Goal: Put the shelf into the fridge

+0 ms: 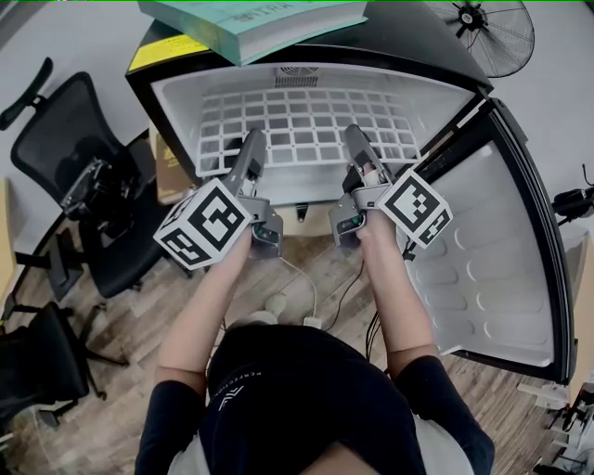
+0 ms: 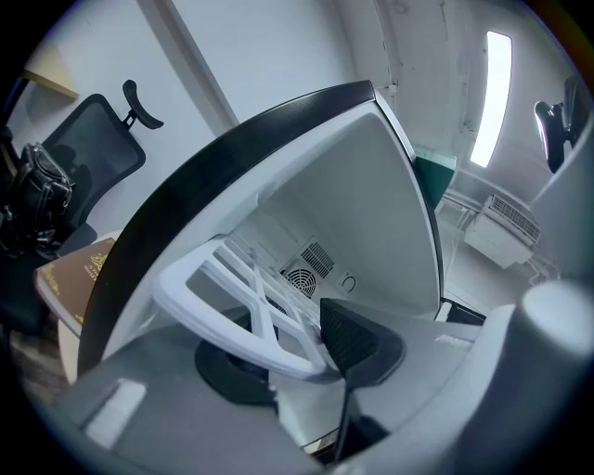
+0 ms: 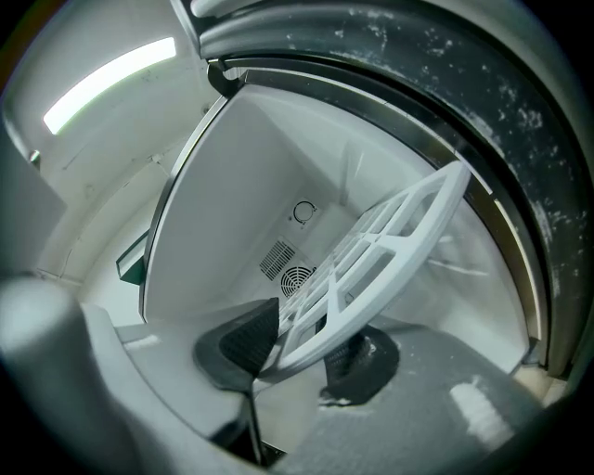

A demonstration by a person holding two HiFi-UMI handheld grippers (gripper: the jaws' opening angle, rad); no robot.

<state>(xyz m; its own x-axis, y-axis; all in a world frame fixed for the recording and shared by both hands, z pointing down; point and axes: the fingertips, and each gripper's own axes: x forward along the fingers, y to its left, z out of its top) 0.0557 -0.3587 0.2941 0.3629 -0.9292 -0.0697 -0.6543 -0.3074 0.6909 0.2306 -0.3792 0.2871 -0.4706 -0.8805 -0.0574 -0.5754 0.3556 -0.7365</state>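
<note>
The white grid shelf point(image 1: 306, 121) lies level inside the open fridge point(image 1: 176, 102), high in the white compartment. Its front edge is held on both sides. My left gripper point(image 1: 251, 139) is shut on the left part of that edge, and my right gripper point(image 1: 355, 134) is shut on the right part. In the left gripper view the shelf point(image 2: 213, 297) runs between the dark pads of the left gripper point(image 2: 297, 357), toward the back wall's vent. In the right gripper view the shelf point(image 3: 390, 250) passes tilted between the pads of the right gripper point(image 3: 302, 353).
The fridge door point(image 1: 492, 250) stands swung open to the right. A green book point(image 1: 251, 23) rests on the fridge top. Black office chairs point(image 1: 74, 158) stand to the left, next to a brown book point(image 1: 167, 167). A fan point(image 1: 487, 32) stands behind on the right. Cables trail on the wooden floor point(image 1: 306, 297).
</note>
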